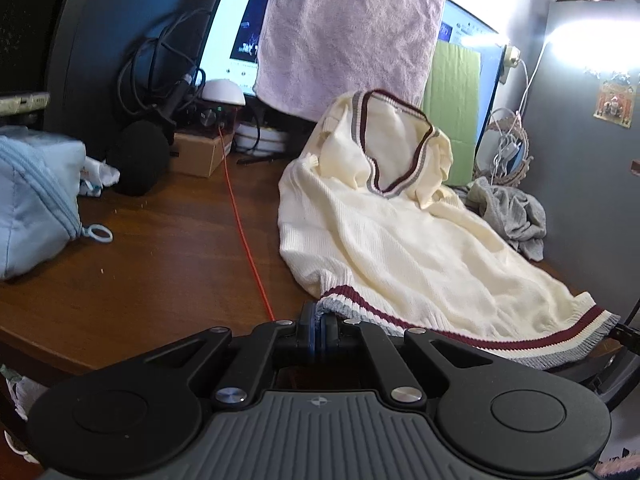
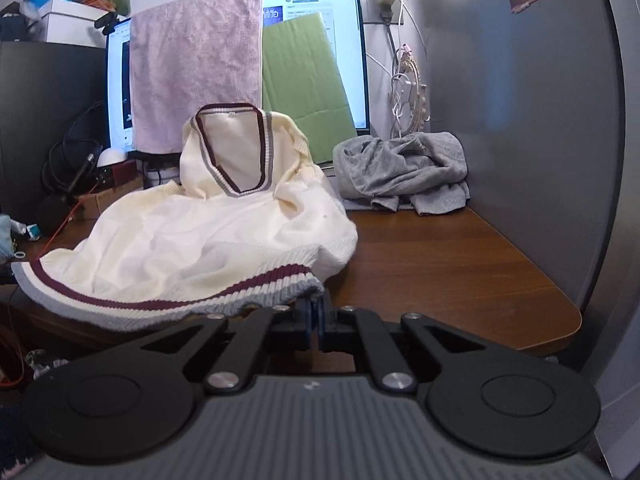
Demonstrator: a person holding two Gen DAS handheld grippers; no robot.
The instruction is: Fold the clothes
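Observation:
A cream knit V-neck vest [image 1: 404, 240] with maroon and grey trim lies on the brown wooden desk [image 1: 160, 272], its neck propped up against the monitor. My left gripper [image 1: 319, 320] is shut on the left corner of the vest's striped hem. In the right wrist view the same vest [image 2: 208, 236] spreads toward me, and my right gripper [image 2: 316, 312] is shut on the right corner of the hem. The hem [image 2: 160, 300] hangs between the two grippers at the desk's front edge.
A crumpled grey garment [image 2: 404, 172] lies at the back right by the grey wall. A pink towel [image 2: 196, 68] and green cardboard [image 2: 304, 92] hang over the monitor. A light blue pouch [image 1: 36, 204], black ball, cables and orange cord [image 1: 248, 240] sit at the left.

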